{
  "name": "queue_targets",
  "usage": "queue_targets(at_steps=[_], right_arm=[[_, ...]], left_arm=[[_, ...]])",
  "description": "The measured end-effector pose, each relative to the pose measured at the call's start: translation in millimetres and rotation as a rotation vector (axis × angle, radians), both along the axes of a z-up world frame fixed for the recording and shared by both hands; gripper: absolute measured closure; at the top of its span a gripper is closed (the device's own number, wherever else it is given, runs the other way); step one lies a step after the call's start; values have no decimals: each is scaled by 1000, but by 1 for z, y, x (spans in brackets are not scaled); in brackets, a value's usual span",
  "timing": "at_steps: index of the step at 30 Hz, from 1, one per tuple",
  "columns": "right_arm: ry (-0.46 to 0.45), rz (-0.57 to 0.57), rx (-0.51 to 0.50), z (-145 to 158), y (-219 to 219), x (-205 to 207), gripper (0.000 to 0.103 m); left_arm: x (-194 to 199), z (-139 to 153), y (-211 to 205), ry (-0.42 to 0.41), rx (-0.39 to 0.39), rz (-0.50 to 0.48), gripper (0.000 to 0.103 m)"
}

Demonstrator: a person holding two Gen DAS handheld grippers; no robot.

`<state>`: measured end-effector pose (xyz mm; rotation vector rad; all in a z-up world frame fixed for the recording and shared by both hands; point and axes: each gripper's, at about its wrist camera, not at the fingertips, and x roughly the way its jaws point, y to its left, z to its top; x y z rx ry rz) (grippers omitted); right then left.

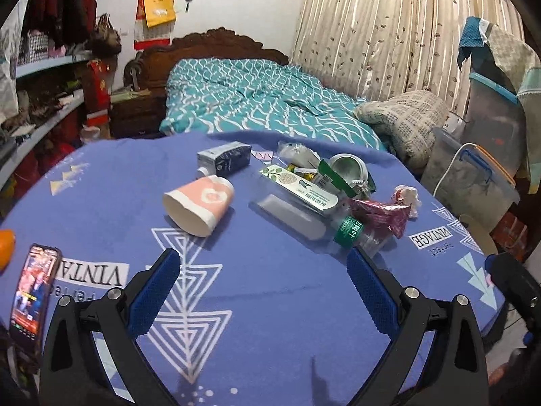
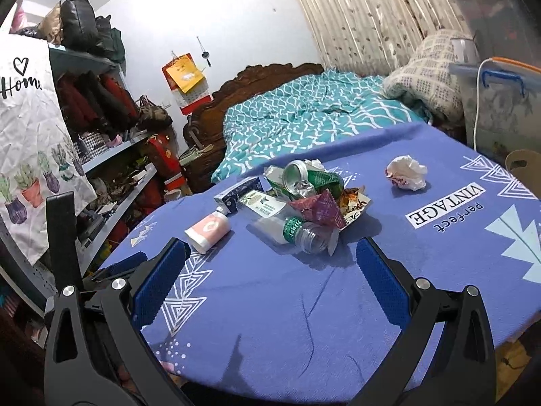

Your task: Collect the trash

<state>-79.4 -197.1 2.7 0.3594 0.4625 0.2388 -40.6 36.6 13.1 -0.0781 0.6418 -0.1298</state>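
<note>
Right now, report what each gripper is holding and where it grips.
Nothing is held. The left gripper and right gripper are both open, empty above the table.

Dim, even indoor light with a cool cast. Soft shadows fall beside the litter on the purple patterned cloth-covered surface (image 1: 270,287). Strong fisheye bending curves the edges, corners go black, and detail looks slightly soft and grainy.

On the table (image 1: 270,304) ahead of me the trash sits toward the far side. A paper cup (image 1: 198,204) lies on its side to the left, a carton (image 1: 225,158) just behind it. Right of them a plastic bottle (image 1: 314,216) lies in a heap with a can (image 1: 346,168) behind and a wrapper (image 1: 380,215) touching its right. A crumpled paper ball (image 2: 405,172) sits apart, farther right. A phone (image 1: 32,291) stands at my near left edge. The bed (image 1: 263,101) is beyond the table.
</note>
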Motion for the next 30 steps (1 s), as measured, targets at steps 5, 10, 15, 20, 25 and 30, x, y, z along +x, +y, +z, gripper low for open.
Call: queue_targets(at_steps=[5, 10, 15, 20, 25, 30], right_arm=[[-10, -14, -8, 6, 0, -9, 3], [1, -59, 0, 6, -6, -8, 3], [50, -94, 17, -4, -18, 1, 3], [112, -136, 50, -20, -36, 5, 3], [144, -140, 67, -31, -44, 2, 3], [149, -131, 86, -34, -50, -4, 3]], left_arm=[[-8, 5, -2, -35, 44, 27, 9], [-9, 4, -8, -39, 92, 50, 9], [-7, 1, -16, -28, 120, 45, 9], [-4, -8, -30, 2, 160, 28, 9], [-9, -14, -34, 19, 168, 35, 9], [-16, -15, -35, 32, 169, 55, 9]])
